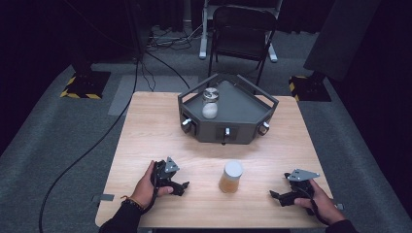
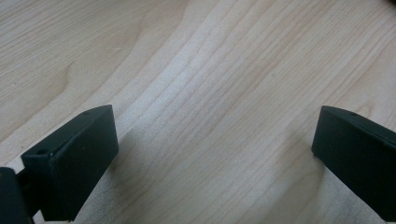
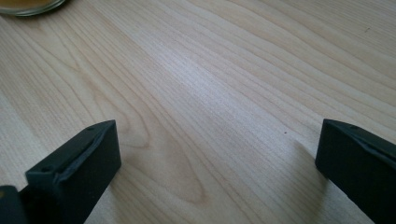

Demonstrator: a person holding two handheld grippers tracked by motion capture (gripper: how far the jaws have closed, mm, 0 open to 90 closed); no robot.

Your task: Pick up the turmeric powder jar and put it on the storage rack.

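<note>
While both hands rest low on the bench [image 1: 145, 121], the left gripper [image 1: 180, 186] and right gripper [image 1: 276, 195] stand wide apart, holding nothing. One jar [image 1: 231, 176] sits between them; another jar [image 1: 210, 103] stands in the grey tray [image 1: 252, 104]. Judging by this, nothing has begun.

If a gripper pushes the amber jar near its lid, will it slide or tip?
The amber jar stands upright, taller than wide, so a high push may tip it. It looks nearly full, probably heavy. Its smooth wall could slip between the fingers.

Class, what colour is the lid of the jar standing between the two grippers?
White; the jar's lid shows best in the high view.
</note>
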